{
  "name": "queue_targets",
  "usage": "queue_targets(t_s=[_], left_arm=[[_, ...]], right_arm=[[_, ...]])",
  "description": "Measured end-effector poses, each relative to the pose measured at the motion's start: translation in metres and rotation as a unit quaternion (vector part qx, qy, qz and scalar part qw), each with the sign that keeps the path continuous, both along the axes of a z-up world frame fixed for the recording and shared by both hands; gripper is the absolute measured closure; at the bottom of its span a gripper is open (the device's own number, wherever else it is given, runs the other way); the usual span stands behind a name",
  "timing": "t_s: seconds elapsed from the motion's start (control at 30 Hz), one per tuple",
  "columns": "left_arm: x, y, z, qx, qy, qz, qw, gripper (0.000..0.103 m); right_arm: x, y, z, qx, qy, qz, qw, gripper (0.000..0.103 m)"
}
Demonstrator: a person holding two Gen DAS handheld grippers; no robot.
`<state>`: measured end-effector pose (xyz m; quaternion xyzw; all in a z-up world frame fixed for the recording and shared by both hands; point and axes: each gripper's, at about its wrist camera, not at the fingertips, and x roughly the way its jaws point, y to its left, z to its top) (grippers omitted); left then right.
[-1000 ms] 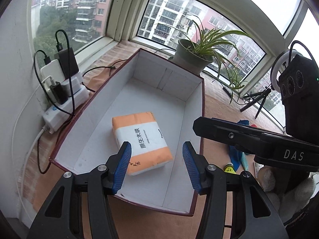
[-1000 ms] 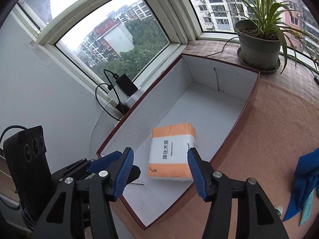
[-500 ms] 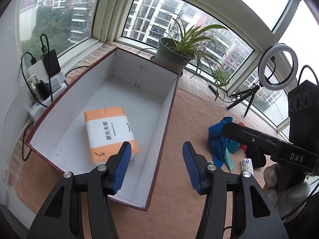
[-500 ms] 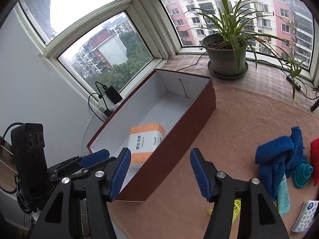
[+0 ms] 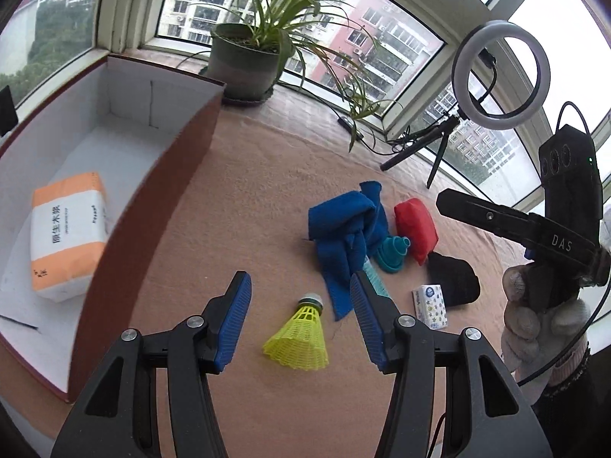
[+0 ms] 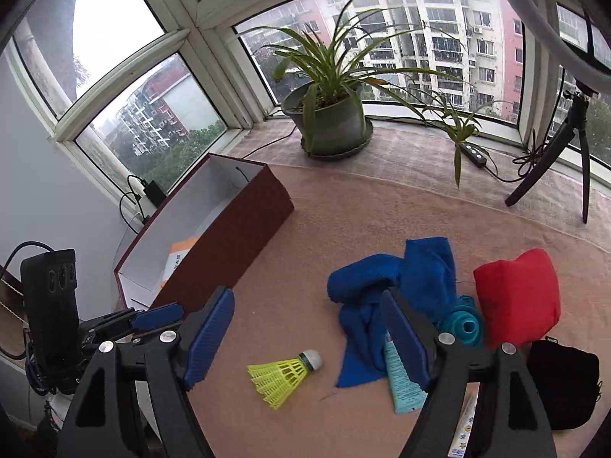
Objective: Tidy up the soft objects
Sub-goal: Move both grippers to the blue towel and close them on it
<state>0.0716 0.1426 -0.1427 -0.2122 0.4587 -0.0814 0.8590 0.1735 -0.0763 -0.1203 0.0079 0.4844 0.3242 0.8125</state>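
An orange-and-white tissue pack [image 5: 67, 233] lies inside the dark red box [image 5: 179, 175] with white inner walls at the left; the box also shows in the right wrist view [image 6: 236, 236]. A crumpled blue towel [image 5: 349, 236] [image 6: 397, 290], a red pouch [image 5: 416, 229] [image 6: 519, 297] and a black soft item [image 5: 452, 278] [image 6: 561, 385] lie on the pink mat. My left gripper [image 5: 301, 316] is open and empty above a yellow shuttlecock [image 5: 301, 336]. My right gripper [image 6: 309, 339] is open and empty, with the shuttlecock [image 6: 284, 374] between its fingers in view.
A teal funnel [image 5: 393, 253], a small tissue packet [image 5: 429, 305] and a light blue tube [image 6: 401, 378] lie by the towel. A potted plant [image 5: 244, 61] stands at the window. A ring light on a tripod [image 5: 496, 76] stands at the back right.
Both grippers have swung right, away from the box and its tissue pack, to over the pile of loose items on the mat. Both stay open and empty.
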Motion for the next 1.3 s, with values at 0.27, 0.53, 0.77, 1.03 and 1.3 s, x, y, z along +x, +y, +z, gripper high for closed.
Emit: queue_targets(t_s=[0.27, 0.53, 0.77, 1.03, 1.3], left_arm=[[0.044, -0.054, -0.023, -0.010, 0.036, -0.038, 0.9986, 0.050], [0.078, -0.077, -0.051, -0.015, 0.072, -0.050, 0.9960, 0.050], [0.099, -0.081, -0.074, -0.012, 0.095, -0.044, 0.9944, 0.049], [0.113, -0.074, -0.085, -0.033, 0.099, -0.034, 0.9939, 0.049], [0.124, -0.080, -0.084, -0.045, 0.082, -0.042, 0.9948, 0.054]], right_arm=[[0.053, -0.026, -0.036, -0.026, 0.075, 0.025, 0.997, 0.027], [0.085, -0.007, -0.073, -0.073, 0.108, 0.067, 0.989, 0.027], [0.105, 0.006, -0.103, -0.097, 0.136, 0.073, 0.983, 0.027], [0.113, 0.015, -0.124, -0.109, 0.159, 0.084, 0.978, 0.027], [0.111, 0.016, -0.128, -0.085, 0.190, 0.087, 0.974, 0.045]])
